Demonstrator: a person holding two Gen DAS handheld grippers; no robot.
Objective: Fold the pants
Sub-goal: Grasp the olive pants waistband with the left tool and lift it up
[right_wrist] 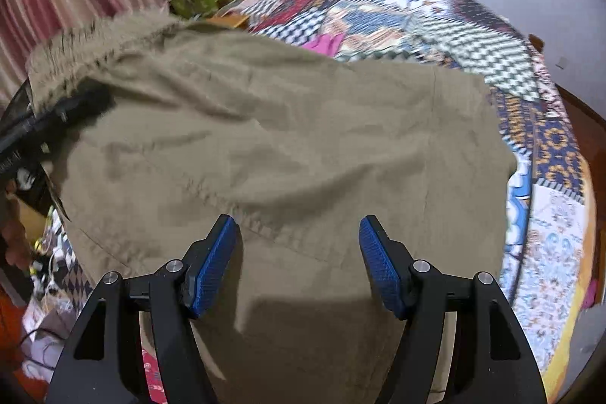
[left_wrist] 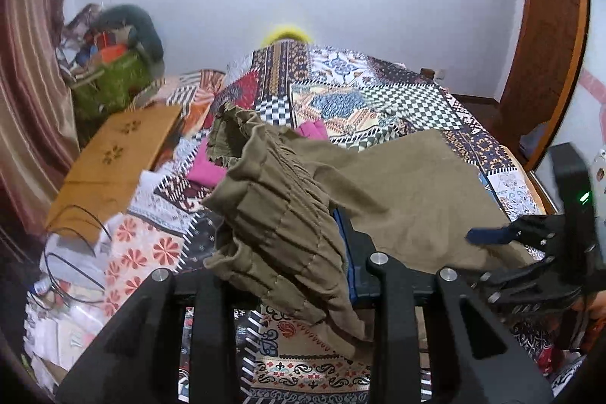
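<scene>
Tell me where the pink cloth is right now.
The pink cloth lies on the patchwork bedspread in the left wrist view, left of centre, just behind the olive pants and right of the wooden board.

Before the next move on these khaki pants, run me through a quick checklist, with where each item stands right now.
1. Left gripper holds the pants: ok, waistband bunched over its jaws.
2. Right gripper free: ok, jaws open, nothing between the pads.
3. Right gripper over the fabric: ok.
4. Pants lying flat: not ok, waistband end lifted and crumpled.
5. Bedspread clear: not ok, pink cloth beside the pants.
6. Leg hems aligned: cannot tell.
</scene>
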